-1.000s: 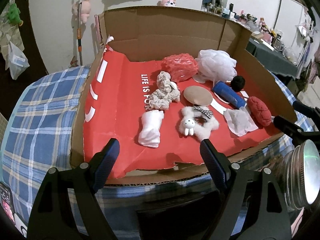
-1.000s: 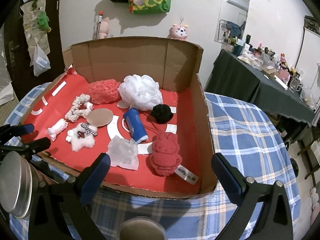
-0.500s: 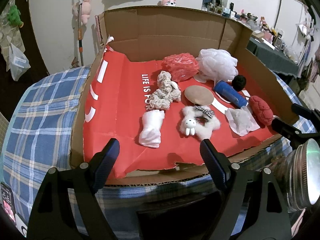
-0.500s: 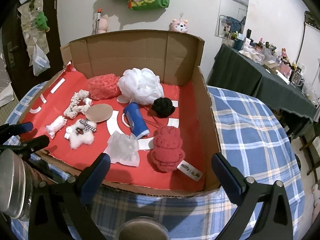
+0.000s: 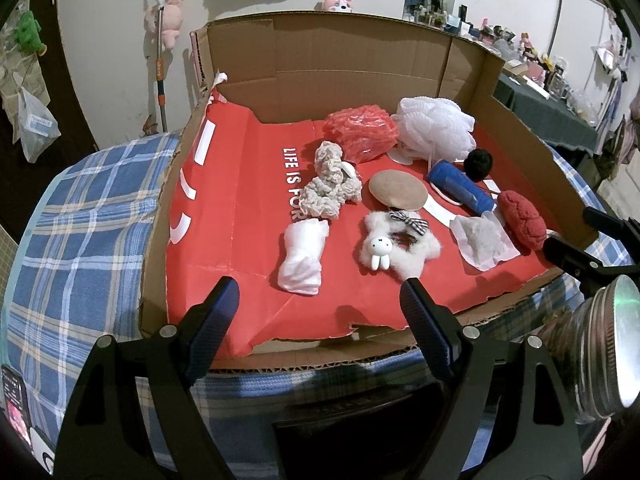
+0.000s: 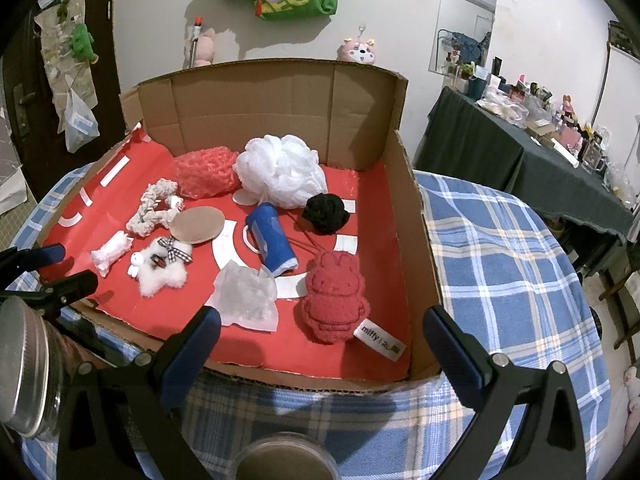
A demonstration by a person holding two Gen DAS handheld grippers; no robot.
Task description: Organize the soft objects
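Observation:
A cardboard box (image 5: 320, 60) (image 6: 416, 264) lined with red paper holds several soft things: a white cloth roll (image 5: 302, 256) (image 6: 110, 252), a fluffy bunny clip (image 5: 400, 246) (image 6: 160, 270), a cream scrunchie (image 5: 330, 188), a tan pad (image 5: 397, 189) (image 6: 197, 225), a white mesh pouf (image 5: 434, 128) (image 6: 282, 170), a blue roll (image 5: 460, 186) (image 6: 272, 242), a red bunny plush (image 5: 522, 218) (image 6: 334, 298). My left gripper (image 5: 320, 300) hangs open at the box's front edge, nothing between its fingers. The right gripper (image 6: 320, 328) is open over the front right edge.
A pink-red mesh sponge (image 5: 360, 132) (image 6: 206, 170), a black pom (image 5: 478, 163) (image 6: 325, 212) and a white sachet (image 5: 482, 240) (image 6: 248, 298) also lie in the box. The box sits on a blue plaid cloth (image 5: 80, 216) (image 6: 500, 260). A cluttered dark table (image 6: 520, 160) stands at the right.
The left view is unchanged. In the right view the box has shifted slightly, a small drift of the camera; nothing was taken hold of or let go.

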